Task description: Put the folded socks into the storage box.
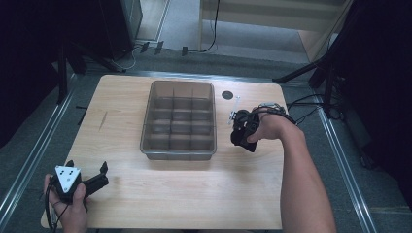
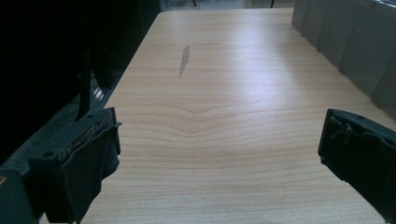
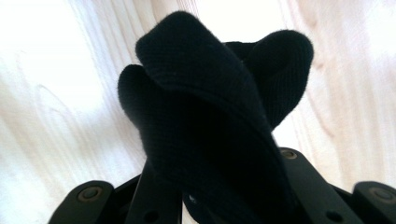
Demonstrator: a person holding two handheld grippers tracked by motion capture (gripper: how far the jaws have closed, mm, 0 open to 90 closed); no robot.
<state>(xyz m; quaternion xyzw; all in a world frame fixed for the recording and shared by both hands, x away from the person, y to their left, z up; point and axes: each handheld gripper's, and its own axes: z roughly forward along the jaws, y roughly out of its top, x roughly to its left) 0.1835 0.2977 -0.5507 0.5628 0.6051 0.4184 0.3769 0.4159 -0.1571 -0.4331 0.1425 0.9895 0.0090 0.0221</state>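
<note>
The right gripper [image 1: 241, 133] holds a folded black cloth [image 3: 210, 121] clamped between its jaws, just right of the compartment tray [image 1: 179, 154]. The left gripper [image 1: 90, 177] rests near the table's front-left corner, jaws spread and empty. Risk: the loose folds may snag a tray divider or slip free, since the jaws pinch only the cloth's lower part.

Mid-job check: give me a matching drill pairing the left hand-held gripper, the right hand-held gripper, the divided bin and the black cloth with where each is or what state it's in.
1. left hand-held gripper
2. right hand-held gripper
3. divided bin
4. black cloth

a. middle of the table
b. pinched between jaws
c. open, near-left corner
d. shut, right of the bin

Pairs: 1-c, 2-d, 3-a, 4-b
</note>
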